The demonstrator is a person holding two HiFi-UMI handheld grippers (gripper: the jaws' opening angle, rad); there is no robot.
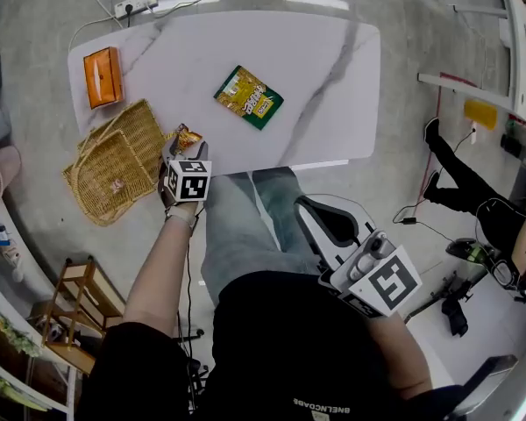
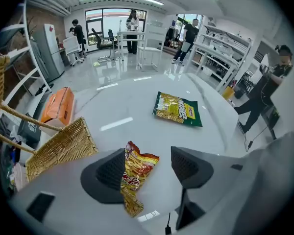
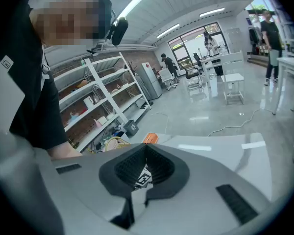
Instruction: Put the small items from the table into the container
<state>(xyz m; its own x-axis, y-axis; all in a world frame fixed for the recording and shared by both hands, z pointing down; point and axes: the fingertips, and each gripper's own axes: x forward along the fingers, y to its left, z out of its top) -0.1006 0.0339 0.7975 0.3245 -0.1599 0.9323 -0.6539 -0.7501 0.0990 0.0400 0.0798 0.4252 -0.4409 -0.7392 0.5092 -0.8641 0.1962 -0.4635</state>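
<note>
A small red and yellow snack bag [image 2: 135, 171] lies on the white marble table [image 1: 316, 77] near its front edge, beside the wicker baskets. My left gripper [image 2: 149, 168] points steeply down over it with its jaws wide apart. The bag sits between them, against the left pad, and the right pad is clear of it. In the head view the left gripper [image 1: 182, 153] hangs just over that bag [image 1: 189, 136]. A larger green and yellow snack bag [image 1: 248, 97] lies flat mid-table. My right gripper [image 1: 326, 220] is held over the person's lap, off the table, with its pads together and nothing between them.
Two wicker baskets [image 1: 114, 160] overlap at the table's left front corner. An orange tissue box [image 1: 103, 76] stands behind them. A power strip [image 1: 135, 6] and cables lie on the floor beyond the table. Another person [image 1: 486, 209] sits at the right.
</note>
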